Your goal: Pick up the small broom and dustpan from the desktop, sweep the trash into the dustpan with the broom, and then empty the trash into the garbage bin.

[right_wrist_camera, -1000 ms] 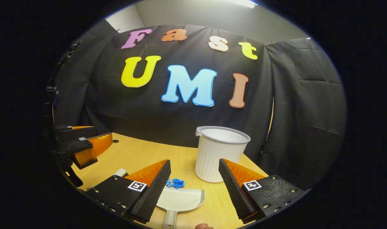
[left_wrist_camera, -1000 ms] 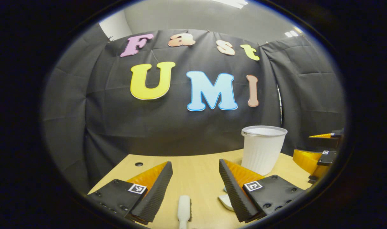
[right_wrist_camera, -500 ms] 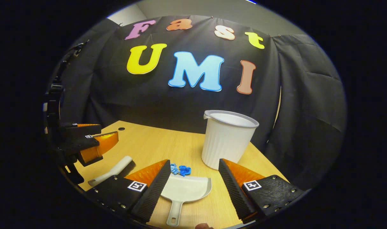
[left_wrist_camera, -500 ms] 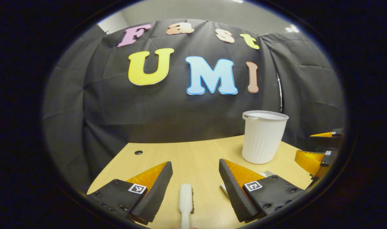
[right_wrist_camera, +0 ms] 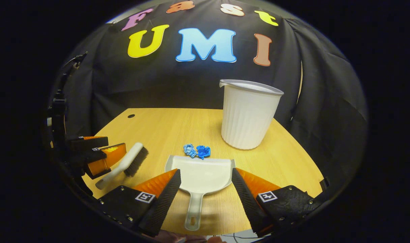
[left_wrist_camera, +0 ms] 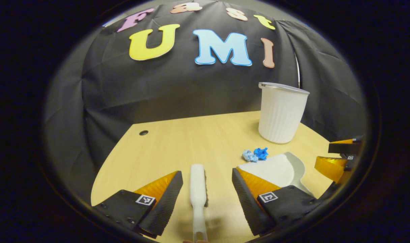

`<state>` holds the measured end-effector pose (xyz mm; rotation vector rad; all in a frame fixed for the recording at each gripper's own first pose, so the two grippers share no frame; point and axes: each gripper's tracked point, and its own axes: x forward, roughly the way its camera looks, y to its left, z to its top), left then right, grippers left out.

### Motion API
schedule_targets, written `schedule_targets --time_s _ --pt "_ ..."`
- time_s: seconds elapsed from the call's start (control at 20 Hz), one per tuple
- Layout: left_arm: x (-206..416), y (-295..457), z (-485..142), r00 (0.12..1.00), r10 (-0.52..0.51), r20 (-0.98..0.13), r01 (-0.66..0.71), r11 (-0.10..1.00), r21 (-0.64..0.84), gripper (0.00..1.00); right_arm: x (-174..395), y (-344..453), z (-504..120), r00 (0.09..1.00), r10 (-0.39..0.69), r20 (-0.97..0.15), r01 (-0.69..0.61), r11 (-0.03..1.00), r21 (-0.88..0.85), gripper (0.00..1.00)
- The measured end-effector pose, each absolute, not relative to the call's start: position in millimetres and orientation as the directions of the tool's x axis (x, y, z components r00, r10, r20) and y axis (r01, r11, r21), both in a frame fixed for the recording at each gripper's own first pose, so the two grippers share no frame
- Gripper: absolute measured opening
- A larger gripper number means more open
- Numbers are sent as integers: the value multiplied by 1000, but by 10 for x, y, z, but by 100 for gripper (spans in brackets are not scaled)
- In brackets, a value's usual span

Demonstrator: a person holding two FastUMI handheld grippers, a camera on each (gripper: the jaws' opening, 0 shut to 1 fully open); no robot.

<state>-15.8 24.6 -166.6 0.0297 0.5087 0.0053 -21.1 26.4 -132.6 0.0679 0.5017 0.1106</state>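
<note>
Both grippers gape, holding nothing: left gripper point(left_wrist_camera: 207, 192) straddles broom point(left_wrist_camera: 198, 189), right gripper point(right_wrist_camera: 206, 189) over dustpan point(right_wrist_camera: 201, 175). Trash point(right_wrist_camera: 197, 151) at dustpan's 12 o'clock. Risk: thin handles skid if jaws close off-centre.

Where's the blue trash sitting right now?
In the right gripper view the blue trash lies on the desktop just beyond the dustpan front edge, with the garbage bin behind it to the right.

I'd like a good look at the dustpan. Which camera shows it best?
The right gripper view: the dustpan lies whole on the desk, pan and handle, between the open right tongs. The left gripper view catches its pan partly behind a finger.
</note>
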Motion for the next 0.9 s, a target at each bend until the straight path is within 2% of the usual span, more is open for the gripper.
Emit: schedule_targets --time_s 0.05,0.2,0.25,0.4,0.5,0.6,0.65,0.9 --pt "-166 274 -1734 859 19 -511 0 999 37 92 -209 266 -1378 859 122 -497 -89 992 90 95" --pt "-183 333 -2001 802 26 -596 3 999 47 99 -214 295 -1496 825 126 -551 -91 992 90 95" --pt "-171 342 -2073 783 27 -622 0 999 43 96 -213 297 -1538 811 122 -572 -89 992 86 95" --pt "-185 368 -2248 740 17 -673 -10 1000 13 96 -273 275 -1724 780 123 -614 -93 992 81 95" --pt "-185 384 -2354 710 14 -704 -7 1000 14 100 -329 303 -1883 743 125 -657 -91 992 85 95" --pt "-177 397 -2480 680 17 -733 6 1000 28 93 -317 361 -2006 702 130 -701 -97 991 87 95" --pt "-171 395 -2523 668 13 -744 12 1000 29 100 -335 377 -2060 679 134 -722 -100 991 90 95" --pt "-132 384 -2715 612 -4 -791 30 999 18 100 -327 494 -2321 584 158 -796 -98 987 125 95"
